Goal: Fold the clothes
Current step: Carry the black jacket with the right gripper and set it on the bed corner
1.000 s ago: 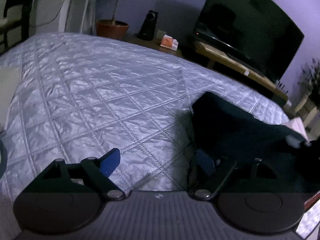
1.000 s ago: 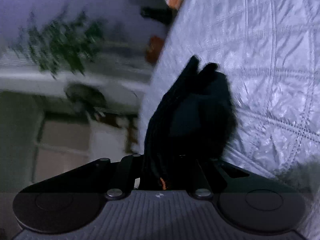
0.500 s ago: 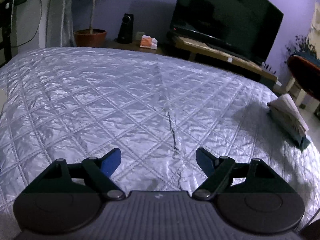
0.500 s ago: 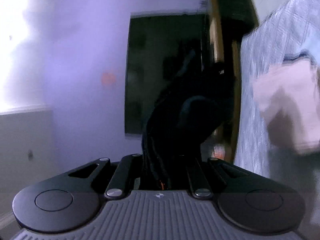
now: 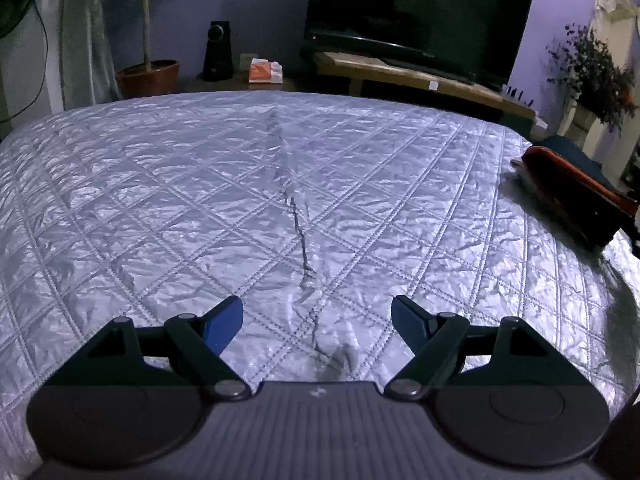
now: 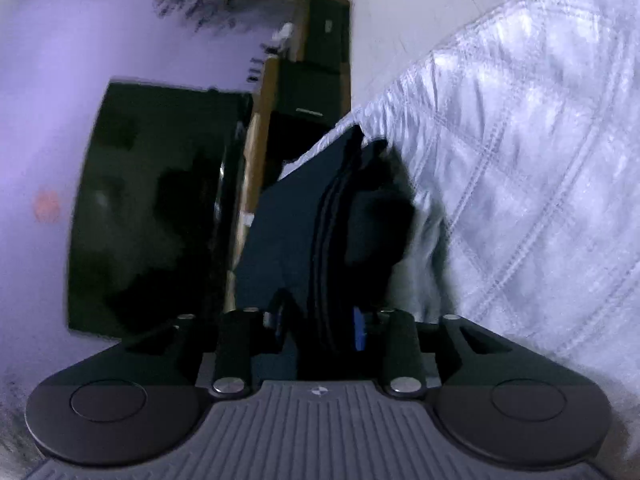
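The right hand-held gripper [image 6: 320, 326], jaws opening, has the dark folded garment [image 6: 344, 216] between its 2 fingers, long axis running straight ahead along the bed [image 6: 520, 160] edge, while the left hand-held gripper [image 5: 318, 318] hovers apart, empty.

left gripper [image 5: 317, 319]: jaws wide apart | right gripper [image 6: 318, 322]: jaws opening

quilted bedspread [image 5: 200, 200] | television [image 5: 416, 20] on stand | potted plant [image 5: 148, 76] | speaker [image 5: 218, 50]
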Demonstrator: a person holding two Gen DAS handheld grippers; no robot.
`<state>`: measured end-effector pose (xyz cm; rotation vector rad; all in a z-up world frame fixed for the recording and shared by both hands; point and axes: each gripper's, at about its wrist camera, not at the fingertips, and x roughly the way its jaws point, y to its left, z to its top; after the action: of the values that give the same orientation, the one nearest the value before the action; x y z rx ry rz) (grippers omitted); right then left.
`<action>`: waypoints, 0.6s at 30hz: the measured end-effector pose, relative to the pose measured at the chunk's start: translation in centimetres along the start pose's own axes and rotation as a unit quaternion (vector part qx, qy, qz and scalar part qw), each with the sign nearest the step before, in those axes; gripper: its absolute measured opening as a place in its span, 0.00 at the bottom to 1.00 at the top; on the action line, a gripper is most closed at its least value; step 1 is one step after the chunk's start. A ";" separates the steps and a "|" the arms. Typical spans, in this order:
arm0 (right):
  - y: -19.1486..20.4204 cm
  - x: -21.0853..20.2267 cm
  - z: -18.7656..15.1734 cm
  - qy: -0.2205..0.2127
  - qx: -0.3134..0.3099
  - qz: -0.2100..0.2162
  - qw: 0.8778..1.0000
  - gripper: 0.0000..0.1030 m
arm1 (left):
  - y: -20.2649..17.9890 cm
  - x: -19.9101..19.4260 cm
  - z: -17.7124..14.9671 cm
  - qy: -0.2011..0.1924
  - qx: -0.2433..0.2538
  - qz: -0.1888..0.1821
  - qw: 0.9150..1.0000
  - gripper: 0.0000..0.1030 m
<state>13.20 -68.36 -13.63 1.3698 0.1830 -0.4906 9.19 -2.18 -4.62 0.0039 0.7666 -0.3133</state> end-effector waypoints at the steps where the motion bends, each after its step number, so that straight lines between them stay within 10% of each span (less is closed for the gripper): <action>1: 0.6 -0.9 0.4 -0.004 -0.045 -0.022 0.999 0.44 | -0.1 0.1 0.0 0.001 -0.001 0.000 1.000 0.76; 6: 4.8 -5.5 1.5 -0.055 -0.278 -0.086 0.955 0.45 | -0.4 0.0 -0.2 0.017 -0.001 -0.001 1.000 0.79; 11: 9.3 -1.4 -0.7 0.038 -0.460 -0.160 0.873 0.55 | -0.5 -1.5 -0.3 0.032 -0.033 -0.002 0.999 0.87; 18: 10.0 -2.6 -3.0 0.098 -0.487 -0.159 0.853 0.53 | -0.9 -4.7 -0.8 0.046 -0.105 0.009 0.993 0.98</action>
<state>15.73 -63.65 -4.31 0.3738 0.7312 -0.4307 5.18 -1.62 -1.92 -0.1735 0.8881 -0.2148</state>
